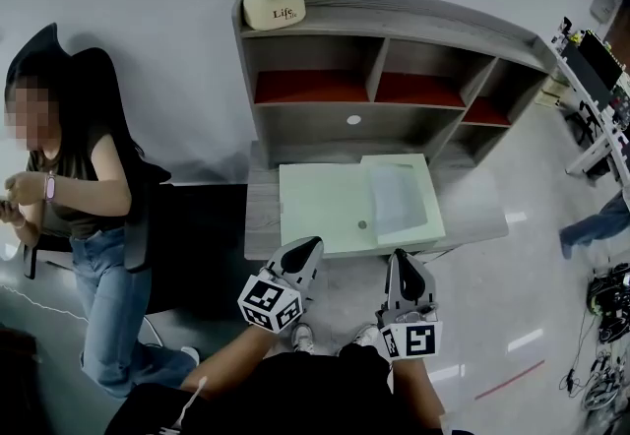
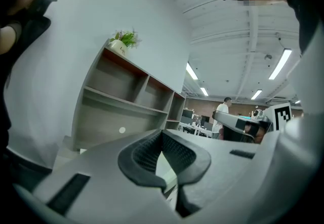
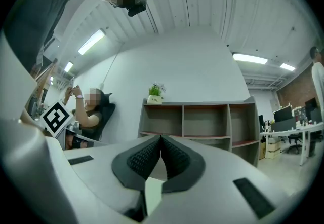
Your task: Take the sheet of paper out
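A pale green folder (image 1: 320,210) lies open on the grey desk (image 1: 261,226). In its right half rests a whitish sheet of paper (image 1: 396,199). Both grippers hover in front of the desk's near edge, pointing toward the folder without touching it. My left gripper (image 1: 307,248) is shut with nothing between its pads; in the left gripper view its tips (image 2: 163,134) meet. My right gripper (image 1: 403,259) is also shut and empty, and in the right gripper view its tips (image 3: 161,139) meet in front of the shelves.
A grey shelf unit (image 1: 394,59) with red-floored compartments stands at the back of the desk, a flower pot (image 1: 273,5) on top. A person (image 1: 89,187) sits at the left. Equipment racks (image 1: 596,69) and floor cables (image 1: 605,364) are at the right.
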### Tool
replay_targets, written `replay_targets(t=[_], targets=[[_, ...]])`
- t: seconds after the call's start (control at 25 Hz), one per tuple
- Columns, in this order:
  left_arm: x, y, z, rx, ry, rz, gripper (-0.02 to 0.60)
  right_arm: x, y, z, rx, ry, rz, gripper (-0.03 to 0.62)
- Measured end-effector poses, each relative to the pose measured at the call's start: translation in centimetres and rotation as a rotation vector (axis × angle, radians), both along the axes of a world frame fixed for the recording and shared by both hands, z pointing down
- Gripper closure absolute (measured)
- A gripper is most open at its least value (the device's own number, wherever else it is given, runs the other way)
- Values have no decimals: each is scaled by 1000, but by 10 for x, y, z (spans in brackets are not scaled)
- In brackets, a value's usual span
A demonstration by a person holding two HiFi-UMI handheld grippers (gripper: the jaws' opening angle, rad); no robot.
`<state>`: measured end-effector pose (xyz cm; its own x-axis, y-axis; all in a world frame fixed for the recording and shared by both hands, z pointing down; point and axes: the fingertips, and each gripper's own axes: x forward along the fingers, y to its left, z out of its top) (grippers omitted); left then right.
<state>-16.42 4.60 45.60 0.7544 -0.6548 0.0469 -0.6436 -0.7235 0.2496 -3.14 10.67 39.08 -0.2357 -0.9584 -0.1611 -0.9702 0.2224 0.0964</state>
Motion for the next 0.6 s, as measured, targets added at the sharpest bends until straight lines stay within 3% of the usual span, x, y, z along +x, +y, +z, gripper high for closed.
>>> replay_targets(t=[0.2, 0.6], targets=[[16, -14, 0, 26, -50, -13, 575, 18, -16, 0, 3, -21, -3, 568], [89, -28, 5, 10, -59, -35, 575, 82, -43, 8, -27, -17, -46, 568]])
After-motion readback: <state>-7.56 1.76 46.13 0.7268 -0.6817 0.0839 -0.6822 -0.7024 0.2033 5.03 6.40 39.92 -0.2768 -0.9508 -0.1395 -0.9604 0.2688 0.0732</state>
